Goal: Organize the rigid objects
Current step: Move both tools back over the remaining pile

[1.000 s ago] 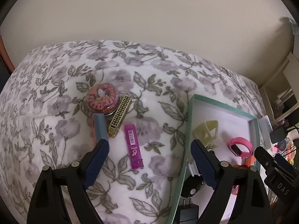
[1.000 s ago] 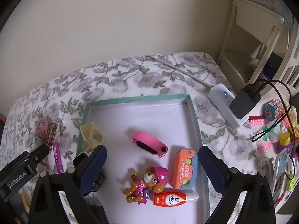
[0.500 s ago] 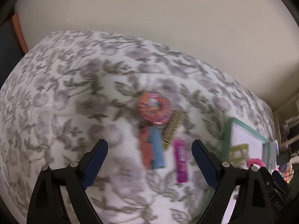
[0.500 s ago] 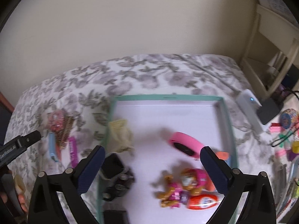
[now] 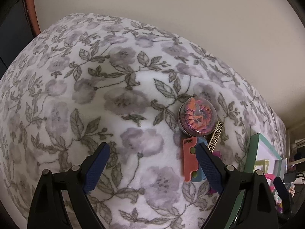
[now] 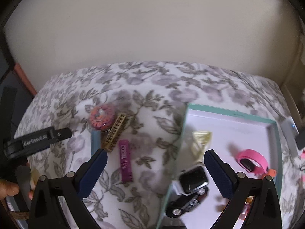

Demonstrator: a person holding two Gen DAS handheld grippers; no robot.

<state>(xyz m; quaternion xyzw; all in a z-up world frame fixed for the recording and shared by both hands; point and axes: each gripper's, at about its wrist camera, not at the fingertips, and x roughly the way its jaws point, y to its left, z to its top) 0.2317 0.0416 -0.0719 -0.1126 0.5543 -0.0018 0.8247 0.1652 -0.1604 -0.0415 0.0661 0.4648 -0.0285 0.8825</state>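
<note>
Both grippers are up over the floral blanket (image 5: 118, 99) and neither has anything in it. The left gripper (image 5: 152, 168) has its blue ribbed pads spread wide over bare fleece. The right gripper (image 6: 155, 173) is just as wide apart, also empty, straddling the tray's near edge.

The loose pile sits to the right of the left gripper: a clear domed capsule (image 5: 198, 117) packed with orange and pink bits, and touching it below, a flat orange-and-blue card-like piece (image 5: 190, 160), long axis running toward the camera, right against the right-hand pad. A gold slab with a Greek-key pattern (image 5: 215, 138) leans beside the dome, and a sliver of the magenta bar peeks out behind the pad.

From the right wrist the same cluster lies to the upper left: dome (image 6: 103, 118), gold slab (image 6: 115, 133), and the slim magenta bar (image 6: 125, 160) lying nearly lengthwise between the pads, just beside the left one. My read: the right gripper is better lined up for that bar, since its narrow width crosses the pads.

The teal-rimmed tray (image 6: 274, 143) already holds a pink wristband (image 6: 251, 161), a yellow lattice piece (image 6: 201, 141), a smartwatch (image 6: 192, 179) and a black toy car (image 6: 187, 202). All hard plastic or metal on soft pile, so expect pieces to sink slightly when pressed.
</note>
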